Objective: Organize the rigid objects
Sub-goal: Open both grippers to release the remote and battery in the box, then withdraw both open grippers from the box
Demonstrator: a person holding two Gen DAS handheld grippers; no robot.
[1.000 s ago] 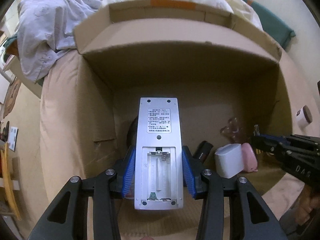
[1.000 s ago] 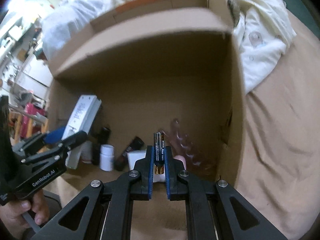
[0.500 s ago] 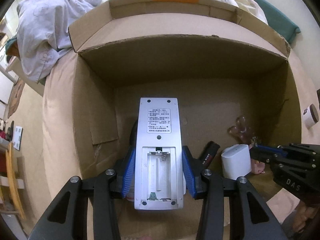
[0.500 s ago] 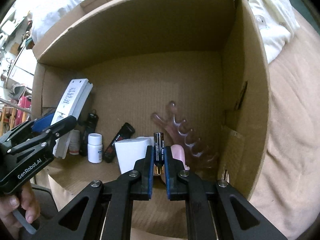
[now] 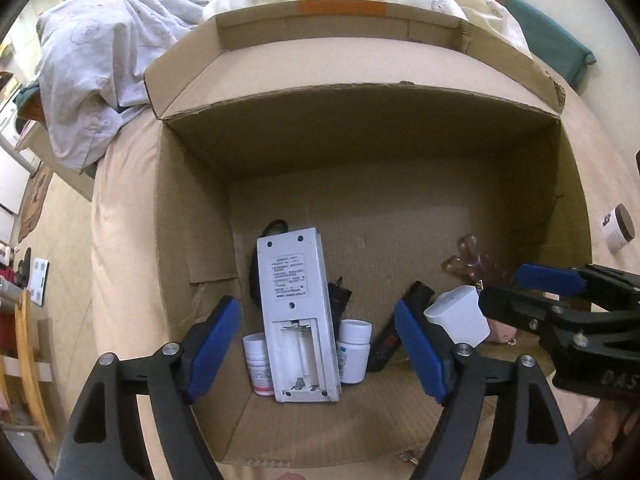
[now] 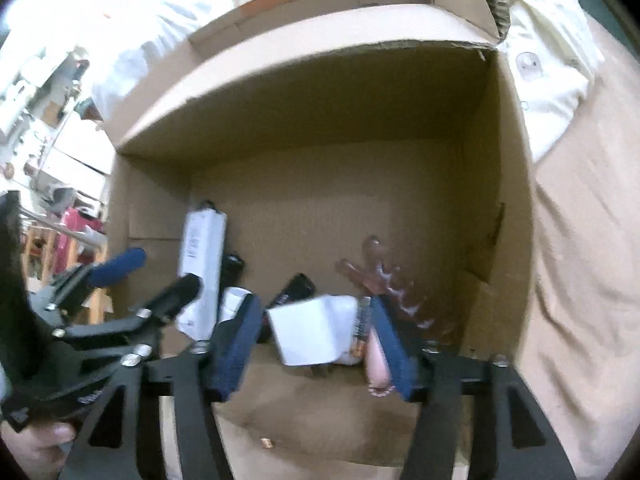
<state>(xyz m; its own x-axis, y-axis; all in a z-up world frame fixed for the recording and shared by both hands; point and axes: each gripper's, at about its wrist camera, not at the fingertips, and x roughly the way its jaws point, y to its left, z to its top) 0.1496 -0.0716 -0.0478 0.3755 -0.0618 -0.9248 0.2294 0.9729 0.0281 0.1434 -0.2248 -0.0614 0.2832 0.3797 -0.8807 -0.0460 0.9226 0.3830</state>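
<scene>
Both tongs are opening with nothing pressed between their pads: the left tongs (image 5: 316, 340) stand apart around the white remote (image 5: 296, 312), which lies back-up in the cardboard box (image 5: 360, 152) at about 7 o'clock across two white pill bottles (image 5: 354, 350). The right tongs (image 6: 316, 344) have let go a battery (image 6: 361, 330), blurred, apparently beside a white block (image 6: 308, 332). Light, stiff and smooth, the remote is best pinched across its long edges; the battery will roll.

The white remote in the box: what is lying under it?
The remote rests on two white pill bottles, one at each side, with a black plug and dark cable showing behind. Whatever lies beneath its middle is covered.
</scene>
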